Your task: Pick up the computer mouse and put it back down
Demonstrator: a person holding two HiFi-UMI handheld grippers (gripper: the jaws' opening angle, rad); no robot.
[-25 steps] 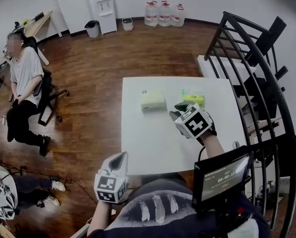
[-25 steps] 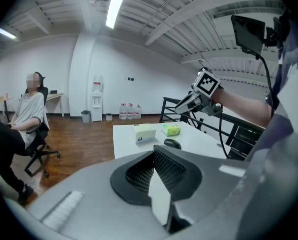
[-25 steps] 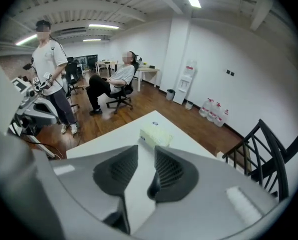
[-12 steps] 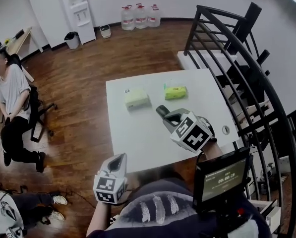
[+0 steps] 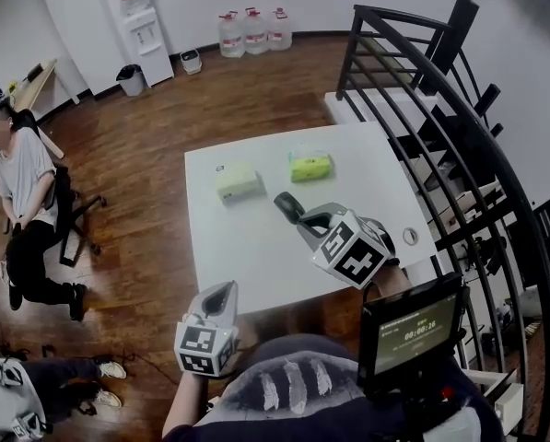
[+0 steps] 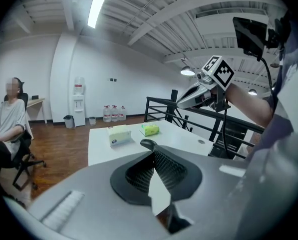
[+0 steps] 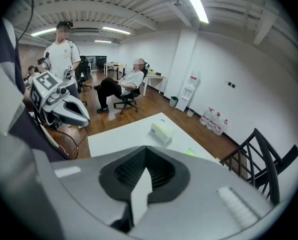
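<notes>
Since a second ago, the right claw (image 5: 310, 221) has backed off from beside the green pack (image 5: 310, 165) and come up toward me.

- Nearest: the left claw (image 5: 222, 291) is low by my body, off the near edge of the worktop (image 5: 247, 256). It is pressed together with nothing in it.
- Next: the right claw is raised over the worktop, pressed together and empty.
- Just past its tips: the mouse (image 5: 288, 208) lies on the worktop, short of the pale pack (image 5: 238, 182) and the green pack.

Progress, my reading: the mouse is back down and neither claw grips it, so the put-down looks finished. Only clearing my hands away seems left.

Mouse orientation: the long axis runs diagonally, far-left to near-right in the head view. I can't tell which end is the front.
</notes>
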